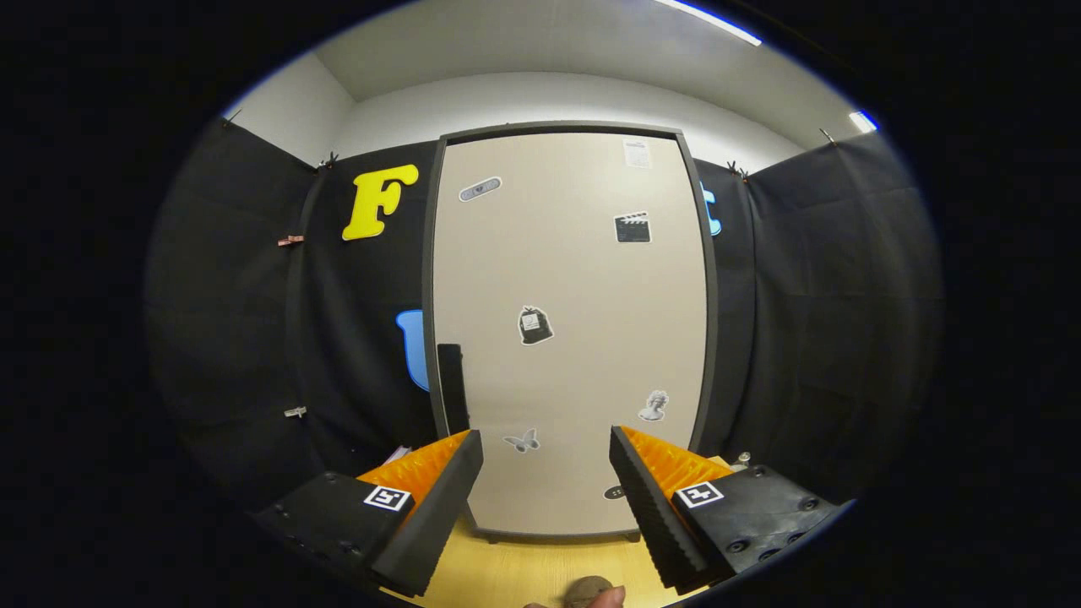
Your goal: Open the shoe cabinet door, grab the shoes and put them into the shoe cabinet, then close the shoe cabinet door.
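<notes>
Gripper [546,473] fingers spread apart, gripping nothing, bottom of frame. Shoe cabinet door [570,329] closed, centre frame, black handle [453,387] at its lower-left edge.

Low fisheye view along the claw [546,473], facing the closed cabinet door [570,338] nearby
</notes>
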Action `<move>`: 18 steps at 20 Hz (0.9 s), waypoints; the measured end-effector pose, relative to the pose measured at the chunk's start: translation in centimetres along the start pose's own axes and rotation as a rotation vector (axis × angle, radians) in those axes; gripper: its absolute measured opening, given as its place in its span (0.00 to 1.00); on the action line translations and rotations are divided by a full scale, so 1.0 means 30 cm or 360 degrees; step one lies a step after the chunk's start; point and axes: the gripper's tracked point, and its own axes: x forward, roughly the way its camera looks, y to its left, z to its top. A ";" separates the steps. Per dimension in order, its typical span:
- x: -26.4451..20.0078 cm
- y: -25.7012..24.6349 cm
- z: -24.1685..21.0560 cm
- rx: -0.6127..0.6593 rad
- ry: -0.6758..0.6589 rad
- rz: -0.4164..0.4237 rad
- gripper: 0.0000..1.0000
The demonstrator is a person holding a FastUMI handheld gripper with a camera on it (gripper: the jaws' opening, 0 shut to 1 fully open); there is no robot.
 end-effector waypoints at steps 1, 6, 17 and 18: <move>0.011 0.019 0.003 0.0002 -0.0004 0.0013 0.98; 0.114 0.139 0.005 0.0046 0.0008 0.0088 0.98; 0.476 0.318 -0.109 0.0056 0.0070 0.0087 0.95; 0.506 0.327 -0.122 0.0049 0.0074 0.0082 0.88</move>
